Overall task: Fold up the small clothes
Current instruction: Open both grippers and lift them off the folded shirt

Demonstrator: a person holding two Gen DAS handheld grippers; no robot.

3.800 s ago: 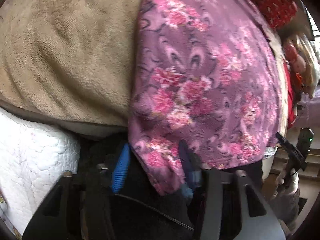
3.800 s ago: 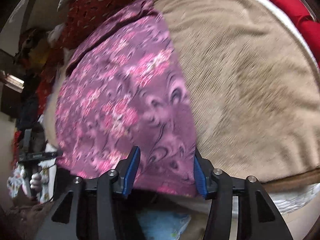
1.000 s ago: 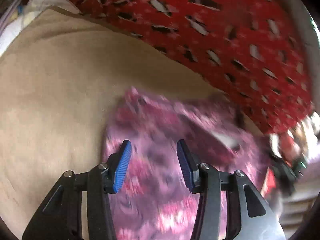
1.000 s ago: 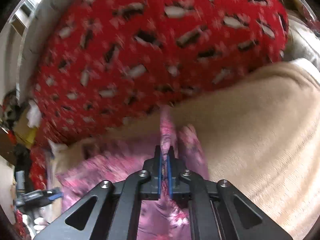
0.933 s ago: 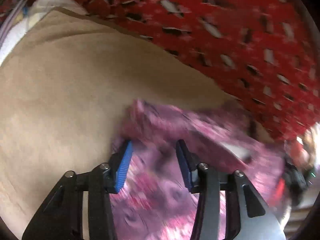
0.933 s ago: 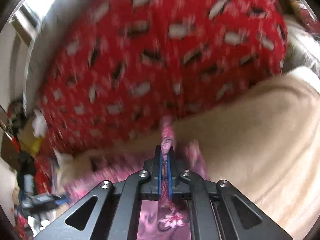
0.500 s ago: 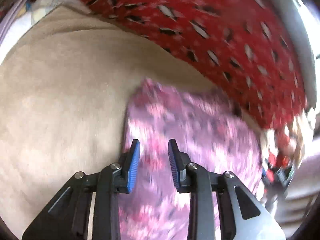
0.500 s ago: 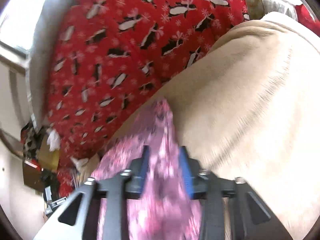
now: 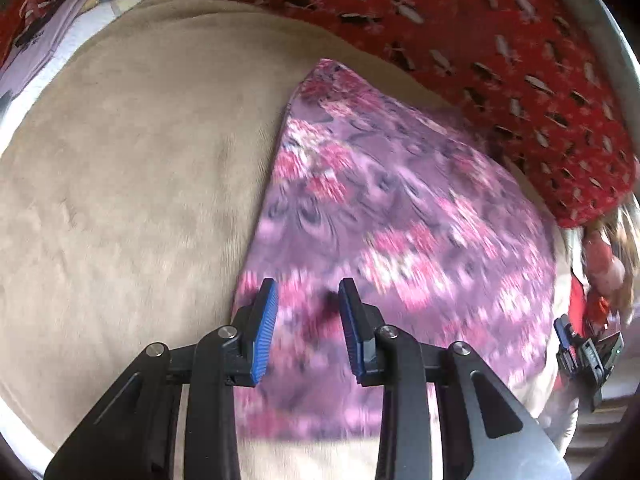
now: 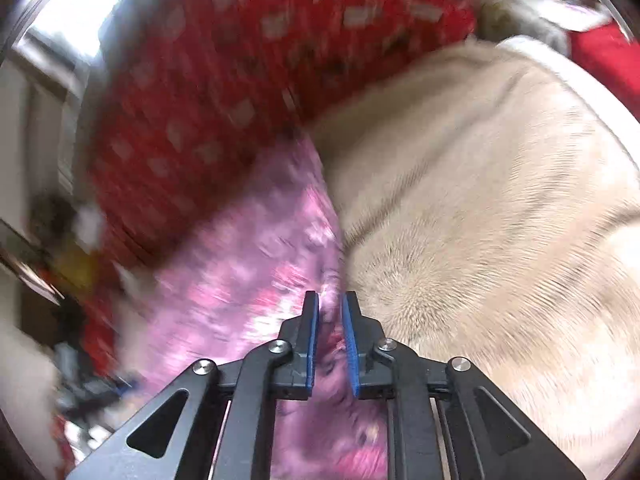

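Lying flat on one tan blanket (image 9: 120, 184) beside one red patterned cover (image 9: 480, 32), one purple floral garment (image 9: 400, 216) sits under two grippers: left gripper (image 9: 308, 316) spread apart, right gripper (image 10: 330, 320) narrowly parted around its edge.

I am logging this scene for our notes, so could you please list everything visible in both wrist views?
Floral cloth: one, purple with pink flowers, lying flat on the blanket.
Blanket: one, beige and plush, beneath the cloth.
Patterned fabric: one, red with pale and dark marks, behind the cloth.
White bedding: one patch, far left edge of the blanket.
Doll: one, fair-haired with red clothing, far right; blurred.
Left gripper: black with blue pads, jaws apart over the cloth's near left part.
Right gripper: black with blue pads, jaws narrowly apart with the cloth's edge between them; grip uncertain.
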